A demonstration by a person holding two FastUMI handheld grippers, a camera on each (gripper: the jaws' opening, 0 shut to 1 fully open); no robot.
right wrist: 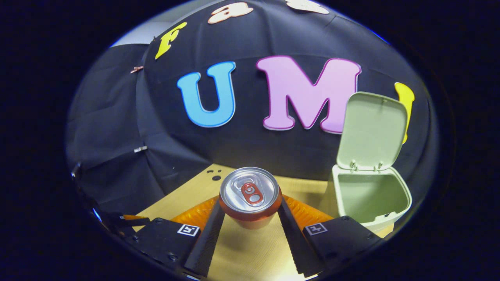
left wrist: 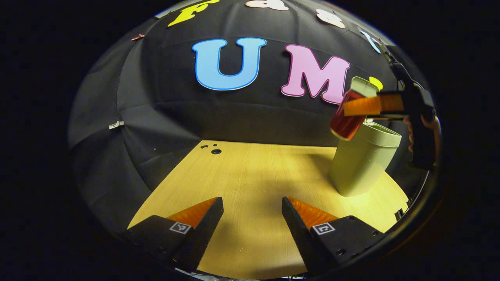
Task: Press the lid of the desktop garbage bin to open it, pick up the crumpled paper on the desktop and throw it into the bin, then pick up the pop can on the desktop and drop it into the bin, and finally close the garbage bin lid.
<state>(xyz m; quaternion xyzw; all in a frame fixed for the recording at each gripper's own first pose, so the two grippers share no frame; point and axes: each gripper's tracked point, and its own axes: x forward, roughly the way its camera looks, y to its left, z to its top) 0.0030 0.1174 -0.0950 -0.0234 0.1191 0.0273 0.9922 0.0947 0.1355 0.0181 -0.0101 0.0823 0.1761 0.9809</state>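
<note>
Item: pop can. We hold it in the right gripper, one finger pressed on each side of its wall. In the right gripper view its silver top and pull tab face the camera, so its long axis runs roughly along the fingers. In the left gripper view the can hangs tilted in the air, lower end toward the left, just beside the bin's upper near-left edge and not yet over the mouth.

Item: garbage bin. It stands on the desktop to the right of the can and slightly farther off. Its mouth is open toward us. We cannot tell whether the crumpled paper lies inside; the part of the interior we see looks bare.

Item: lid. It stands upright on its hinge at the bin's far edge, a back wall to the opening.

Item: left gripper. Its fingers are spread wide with nothing between them, low over the near desktop, well apart from the bin.

Governing relation: the mouth lies to the right of and below the can. We judge the next move to be a short carry rightward, the right hand being much the nearer.

Clearances: the near and left rims are the edges to clear; the raised lid bounds travel at the far side. Open desktop lies to the left.
</note>
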